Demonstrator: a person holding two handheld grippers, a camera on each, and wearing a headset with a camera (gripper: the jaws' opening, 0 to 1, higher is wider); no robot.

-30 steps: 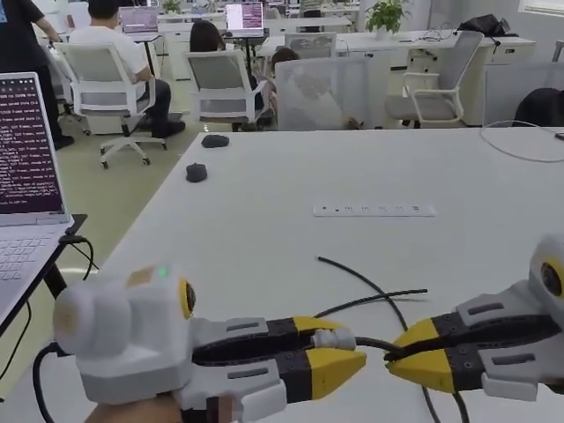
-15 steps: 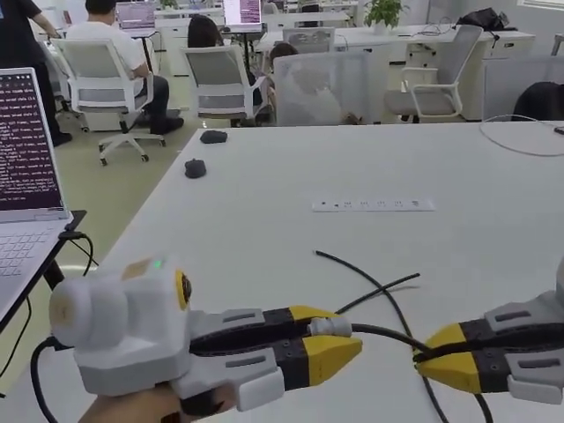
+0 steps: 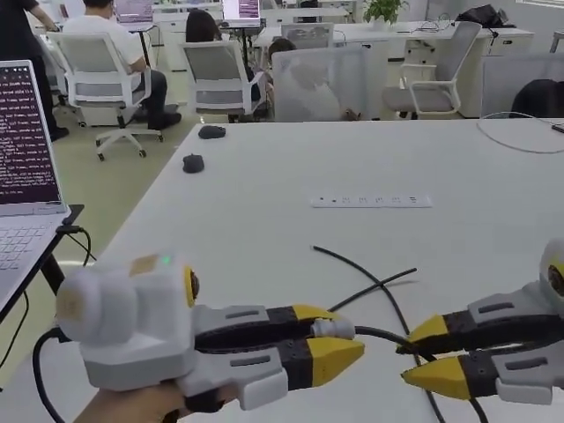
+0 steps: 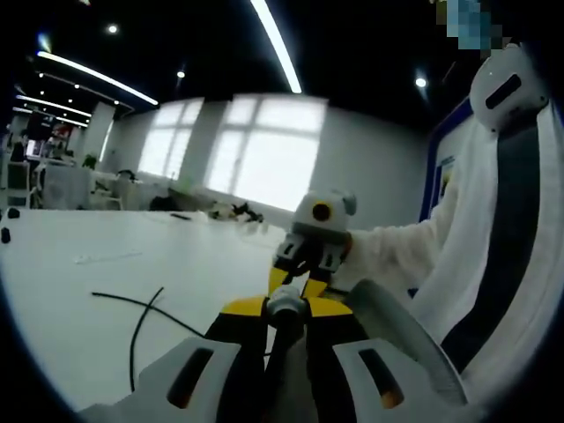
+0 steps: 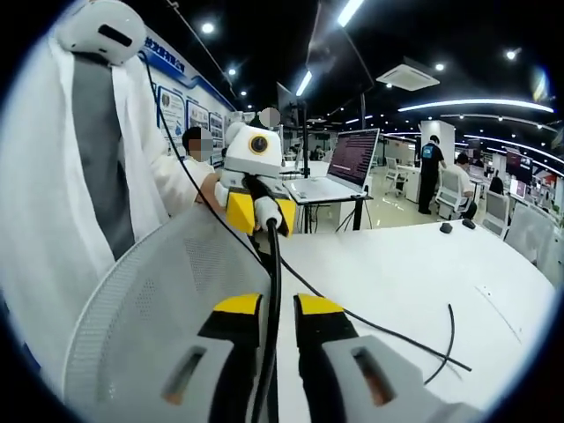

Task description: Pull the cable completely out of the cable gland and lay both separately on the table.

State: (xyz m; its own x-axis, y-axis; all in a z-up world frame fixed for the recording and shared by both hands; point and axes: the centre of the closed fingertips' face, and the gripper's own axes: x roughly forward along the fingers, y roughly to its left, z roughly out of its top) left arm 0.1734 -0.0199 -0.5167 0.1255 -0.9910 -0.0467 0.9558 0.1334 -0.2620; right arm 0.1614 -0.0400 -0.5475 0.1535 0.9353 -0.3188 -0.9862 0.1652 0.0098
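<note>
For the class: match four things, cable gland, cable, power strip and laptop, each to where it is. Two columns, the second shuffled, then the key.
1 cable gland
2 cable
3 power strip
4 laptop

A lying flat on the table, farther back
B beside the table, on the person's left
C clamped in the left gripper
D running from the cable gland to the right gripper

Pairs: 1-C, 2-D, 3-A, 4-B

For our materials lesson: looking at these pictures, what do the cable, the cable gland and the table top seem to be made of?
Cable: black, matt, probably a rubber or plastic sheath; it curves loosely.
Cable gland: pale grey-white and smooth, probably moulded plastic.
Table: white, smooth, laminate-like top with a faint sheen; its core cannot be told.
</note>
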